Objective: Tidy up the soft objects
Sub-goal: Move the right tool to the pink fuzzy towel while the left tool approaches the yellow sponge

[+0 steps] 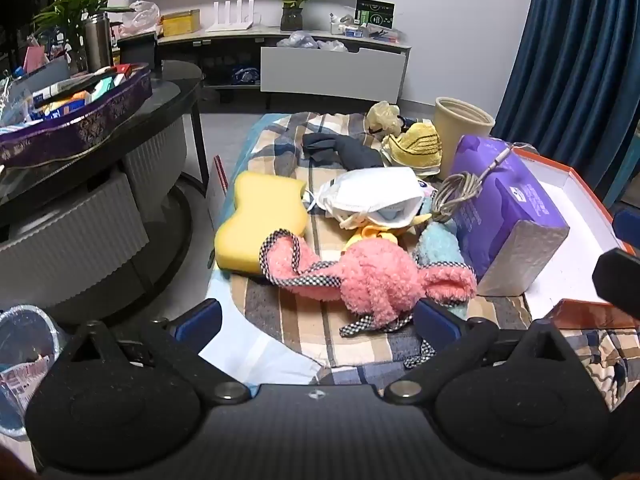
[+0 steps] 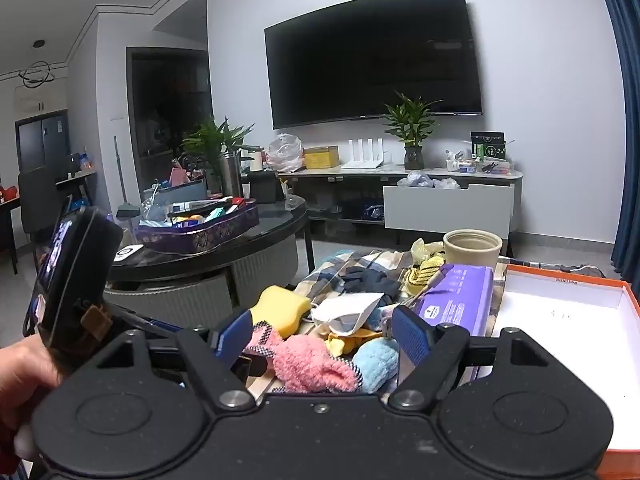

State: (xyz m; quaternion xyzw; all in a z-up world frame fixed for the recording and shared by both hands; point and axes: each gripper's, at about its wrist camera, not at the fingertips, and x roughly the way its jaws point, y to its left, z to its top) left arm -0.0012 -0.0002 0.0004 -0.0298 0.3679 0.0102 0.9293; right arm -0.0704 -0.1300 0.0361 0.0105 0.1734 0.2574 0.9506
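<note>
A pile of soft things lies on a plaid cloth (image 1: 304, 320): a pink fluffy sock (image 1: 376, 280) with checked trim, a light blue fluffy sock (image 1: 438, 246), a yellow sponge (image 1: 256, 220), a white face mask (image 1: 372, 196), a dark cloth (image 1: 340, 152) and a yellow knit cloth (image 1: 416, 148). My left gripper (image 1: 316, 316) is open just short of the pink sock. My right gripper (image 2: 322, 336) is open and empty, held above the pink sock (image 2: 316, 364) and the blue sock (image 2: 376, 360). An open orange box (image 2: 560, 320) with a white inside sits at the right.
A purple tissue pack (image 1: 508, 216) with a coiled cable (image 1: 456, 196) leans at the box (image 1: 576, 240) edge. A beige pot (image 1: 460, 124) stands behind. A dark round table (image 1: 100, 140) with a purple tray (image 1: 80, 120) is at the left. A TV cabinet (image 2: 400, 196) is beyond.
</note>
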